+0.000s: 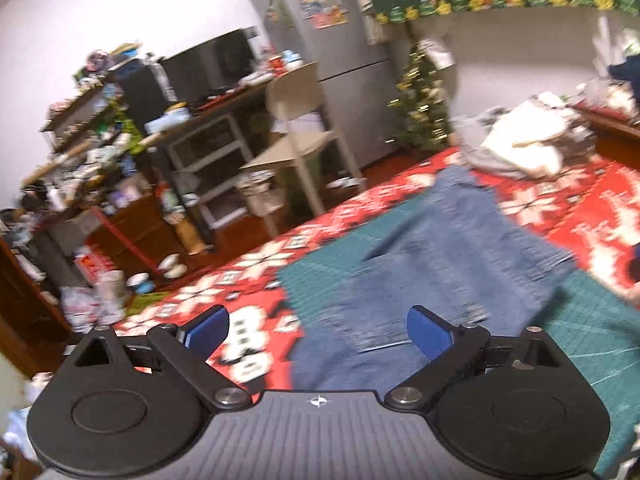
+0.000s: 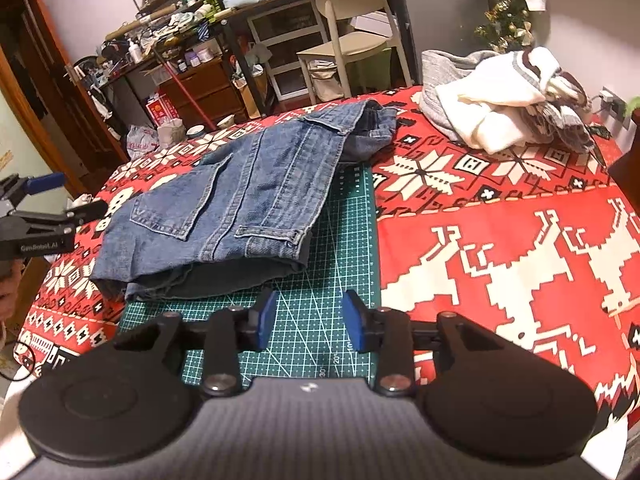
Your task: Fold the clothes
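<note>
A pair of blue jeans (image 2: 236,204) lies folded on the green cutting mat (image 2: 320,312), its far end reaching onto the red patterned cloth. My right gripper (image 2: 308,322) is open over the mat just in front of the jeans' near edge, with only the mat showing between its blue pads. My left gripper (image 1: 318,330) is open wide above the jeans' (image 1: 432,264) left side, nothing between its pads. In the right wrist view the left gripper (image 2: 44,200) shows at the far left, off the table's edge.
A heap of white and grey clothes (image 2: 504,96) sits at the far right of the red cloth (image 2: 500,240). Beyond the table stand a beige chair (image 2: 352,28), cluttered shelves (image 2: 180,20), a grey fridge (image 1: 332,32) and a small decorated tree (image 1: 424,100).
</note>
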Available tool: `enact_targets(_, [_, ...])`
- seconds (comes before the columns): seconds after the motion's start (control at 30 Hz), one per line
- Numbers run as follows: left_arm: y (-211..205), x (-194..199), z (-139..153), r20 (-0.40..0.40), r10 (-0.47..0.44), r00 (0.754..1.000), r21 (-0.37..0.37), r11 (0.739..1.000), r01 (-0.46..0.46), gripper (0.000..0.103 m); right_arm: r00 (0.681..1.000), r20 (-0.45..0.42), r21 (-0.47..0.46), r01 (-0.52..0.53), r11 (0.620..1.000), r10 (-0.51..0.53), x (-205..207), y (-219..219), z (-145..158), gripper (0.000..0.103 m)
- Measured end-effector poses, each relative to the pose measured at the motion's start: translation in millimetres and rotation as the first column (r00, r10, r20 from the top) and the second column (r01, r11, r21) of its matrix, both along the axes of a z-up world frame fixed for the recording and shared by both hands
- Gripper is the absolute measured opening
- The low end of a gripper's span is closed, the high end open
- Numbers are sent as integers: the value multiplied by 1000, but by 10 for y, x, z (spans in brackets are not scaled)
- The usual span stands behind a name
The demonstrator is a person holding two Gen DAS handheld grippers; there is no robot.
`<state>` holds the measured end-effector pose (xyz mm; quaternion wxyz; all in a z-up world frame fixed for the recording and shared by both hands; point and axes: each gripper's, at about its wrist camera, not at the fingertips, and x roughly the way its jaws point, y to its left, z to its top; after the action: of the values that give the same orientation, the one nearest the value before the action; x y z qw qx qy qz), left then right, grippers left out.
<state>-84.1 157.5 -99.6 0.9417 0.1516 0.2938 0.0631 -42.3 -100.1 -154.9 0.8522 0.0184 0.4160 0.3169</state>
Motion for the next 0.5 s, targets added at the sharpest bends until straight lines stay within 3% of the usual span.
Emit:
enact_targets(0.07, [-102, 7, 29, -2, -64, 998, -13, 998, 64, 80, 1000, 8, -1, 8, 1000, -8, -16, -36, 4, 45])
enact_targets(0.27, [-572, 31, -11, -6, -226, 974, 69, 972, 226, 68, 999, 4, 11, 33, 999, -33, -17, -119, -3, 50])
enact_targets(0.4, [-895, 22, -137, -53, -344, 937, 98, 932, 348, 67, 999, 3, 25, 33, 999, -33, -11, -135, -11, 51])
enact_targets(0.5, [-1086, 68, -320, -92, -384, 919, 179, 901, 394, 67, 999, -1, 38, 36, 999, -36, -2, -159, -21, 51])
